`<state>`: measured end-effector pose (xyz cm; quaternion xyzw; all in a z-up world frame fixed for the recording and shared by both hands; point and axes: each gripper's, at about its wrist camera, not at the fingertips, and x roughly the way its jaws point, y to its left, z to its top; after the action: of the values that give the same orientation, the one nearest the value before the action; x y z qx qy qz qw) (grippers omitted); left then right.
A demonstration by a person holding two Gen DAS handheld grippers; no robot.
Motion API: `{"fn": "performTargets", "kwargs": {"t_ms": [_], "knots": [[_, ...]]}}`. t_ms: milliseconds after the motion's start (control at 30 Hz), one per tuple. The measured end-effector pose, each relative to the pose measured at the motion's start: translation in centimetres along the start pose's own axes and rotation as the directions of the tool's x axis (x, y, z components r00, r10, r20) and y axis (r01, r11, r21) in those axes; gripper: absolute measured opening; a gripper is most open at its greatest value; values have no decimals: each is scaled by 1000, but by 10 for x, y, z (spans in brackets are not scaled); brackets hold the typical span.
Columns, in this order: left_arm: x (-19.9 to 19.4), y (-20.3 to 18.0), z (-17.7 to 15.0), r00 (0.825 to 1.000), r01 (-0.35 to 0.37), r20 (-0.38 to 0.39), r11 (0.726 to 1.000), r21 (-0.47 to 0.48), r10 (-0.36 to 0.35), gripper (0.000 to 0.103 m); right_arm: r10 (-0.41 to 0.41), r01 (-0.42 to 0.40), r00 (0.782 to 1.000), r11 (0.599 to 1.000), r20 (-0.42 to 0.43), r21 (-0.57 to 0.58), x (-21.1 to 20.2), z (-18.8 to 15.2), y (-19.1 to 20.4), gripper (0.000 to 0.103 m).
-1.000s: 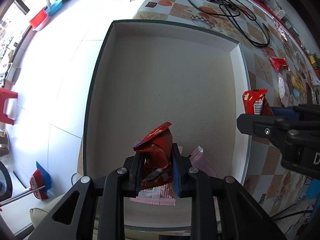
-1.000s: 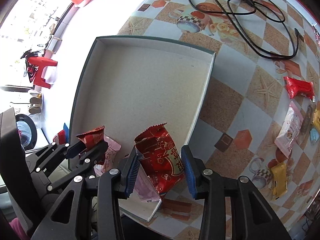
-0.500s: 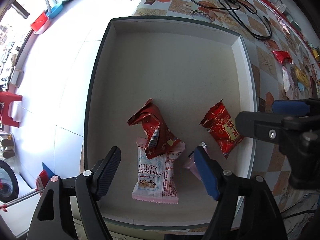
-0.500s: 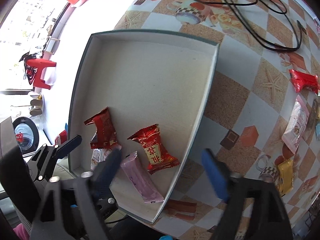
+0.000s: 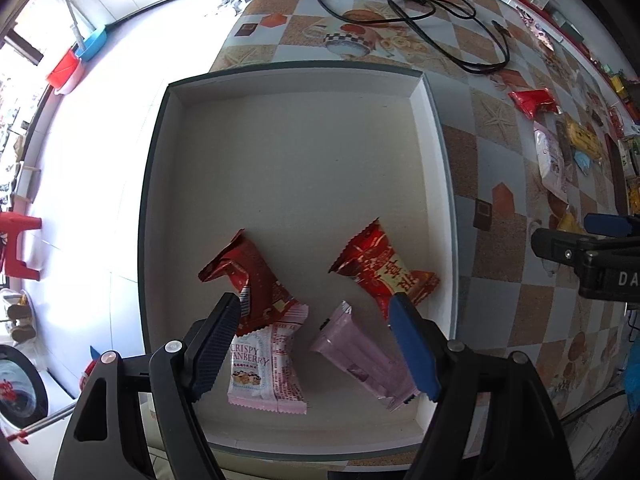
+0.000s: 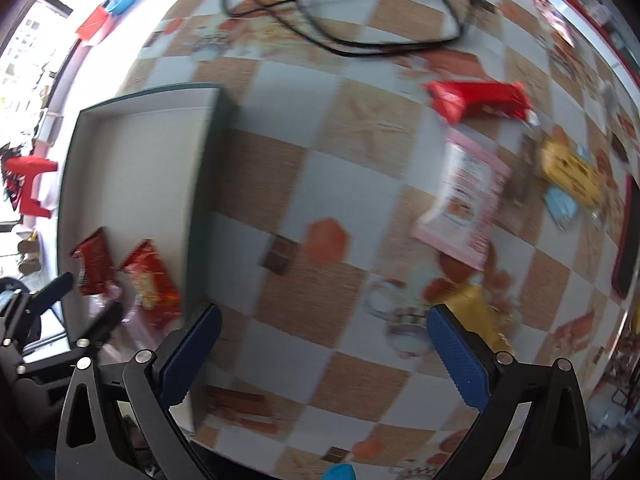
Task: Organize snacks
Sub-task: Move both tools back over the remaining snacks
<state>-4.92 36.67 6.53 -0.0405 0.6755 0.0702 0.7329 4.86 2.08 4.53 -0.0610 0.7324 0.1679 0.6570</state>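
The table (image 6: 344, 184) with a checker-pattern cloth is the biggest thing, and on its left part stands the box (image 5: 436, 152), a shallow open tray w/ white inside and dark rim. Most of the box floor is bare; only the near part holds snacks.

In the box, approx. 4 packets are already put:
- a pink-white packet (image 5: 264, 364) marked "CRISPY", near-left, lying flat
- a crumpled red packet (image 5: 248, 276) lying partly over its far end
- a purple packet (image 5: 360, 356) near-right
- a red packet with gold print (image 5: 384, 268) just beside the right wall.

Still outside, far right on the table: a red wrapper (image 6: 480, 100), a pink flat packet (image 6: 464, 200), a yellow packet (image 6: 568, 168) and a few smaller ones, too blurred to count. A black cable (image 5: 420, 4) lies at the far side; I judge it is not part of the job.

Left gripper (image 5: 316, 316) is spread wide, holding nothing, hovering over the near part of the box above the packets. Right gripper (image 6: 320, 336) also stands w/ jaws apart and empty, over bare table between the box and the loose snacks; its view is motion-blurred.

My judgement: the task is maybe a third to half done; the remaining packets on the right need pick-up and transfer to the box.
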Motion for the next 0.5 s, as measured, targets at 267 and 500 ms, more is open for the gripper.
{"fn": "performTargets", "kwargs": {"t_ms": [267, 500], "knots": [[-20, -37, 11, 1000, 13, 22, 998, 60, -14, 79, -74, 76, 996, 995, -42, 61, 22, -12, -53, 103], [-28, -60, 17, 999, 15, 32, 992, 124, -20, 80, -81, 85, 993, 995, -83, 49, 48, -14, -71, 103]]}}
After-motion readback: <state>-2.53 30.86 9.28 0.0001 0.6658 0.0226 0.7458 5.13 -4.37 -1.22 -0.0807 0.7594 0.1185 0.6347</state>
